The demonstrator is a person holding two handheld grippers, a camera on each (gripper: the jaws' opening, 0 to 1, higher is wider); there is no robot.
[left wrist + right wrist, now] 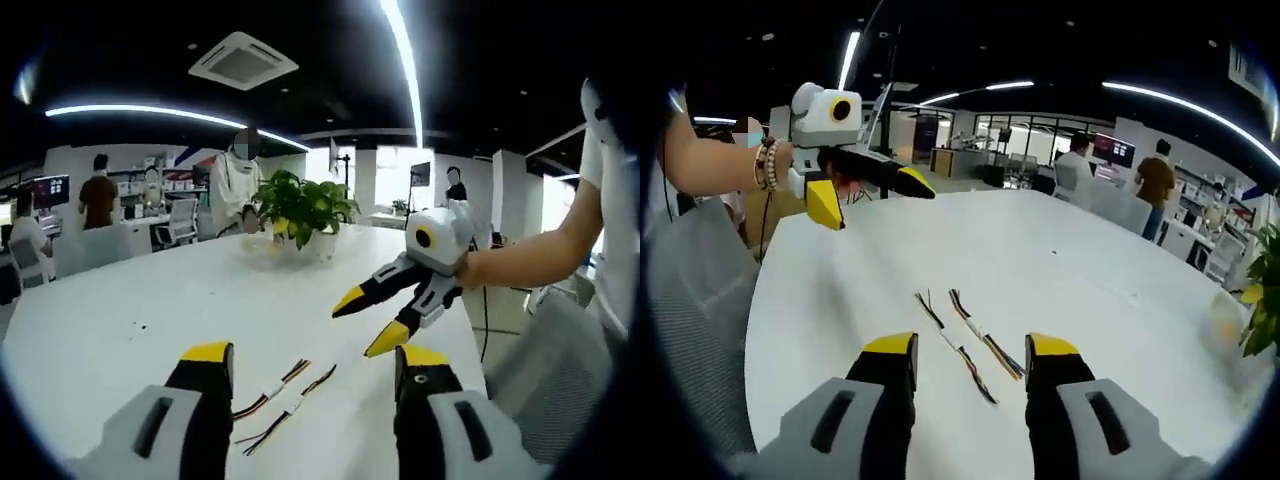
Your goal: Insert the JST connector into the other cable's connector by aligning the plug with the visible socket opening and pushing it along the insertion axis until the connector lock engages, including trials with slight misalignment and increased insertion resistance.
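Note:
Two short multicoloured cables lie side by side on the white table (120, 310), each with a small white JST connector: one cable (272, 390) (985, 347) and the other (293, 405) (946, 340). My left gripper (316, 356) hovers open just behind them, nothing between its yellow-tipped jaws. In the right gripper view it comes in at upper left (870, 198), open, held by a hand with a beaded bracelet. My right gripper (970, 346) is also open and empty above the cables. In the left gripper view it hangs open over the table at right (366, 322).
A potted green plant (300, 207) (1265, 300) stands near the table's far end. A grey mesh chair (560, 370) (690, 300) sits at the table's edge beside the person. Several people stand or sit in the office behind (235, 185).

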